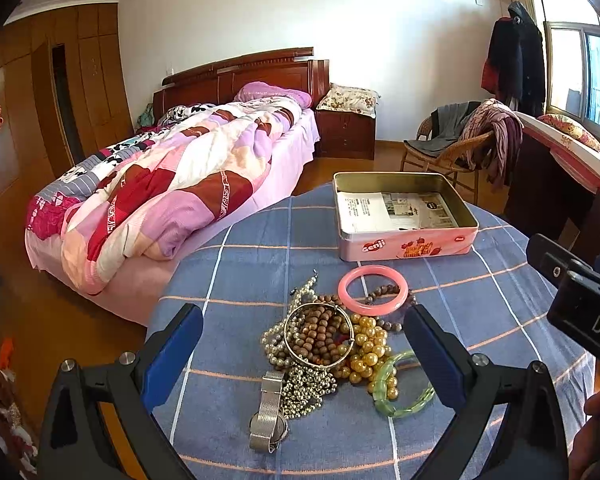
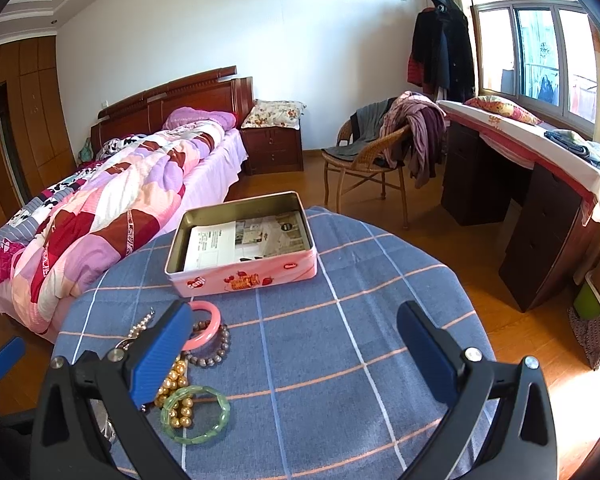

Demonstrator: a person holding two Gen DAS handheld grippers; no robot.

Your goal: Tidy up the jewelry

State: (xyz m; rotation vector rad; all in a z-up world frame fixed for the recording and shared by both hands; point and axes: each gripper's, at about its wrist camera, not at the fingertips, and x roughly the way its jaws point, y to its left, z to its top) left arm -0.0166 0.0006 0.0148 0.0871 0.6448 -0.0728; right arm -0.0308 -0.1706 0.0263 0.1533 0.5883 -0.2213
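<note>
Bare cloth right of jewelry heap: open passage up to tin. Tin top open, paper inside. Pink bangle lies between heap and tin.

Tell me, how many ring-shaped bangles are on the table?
3: a pink bangle nearest the tin, a silver bangle lying atop the bead pile, a green bangle at the pile's right edge. More may hide underneath.
</note>
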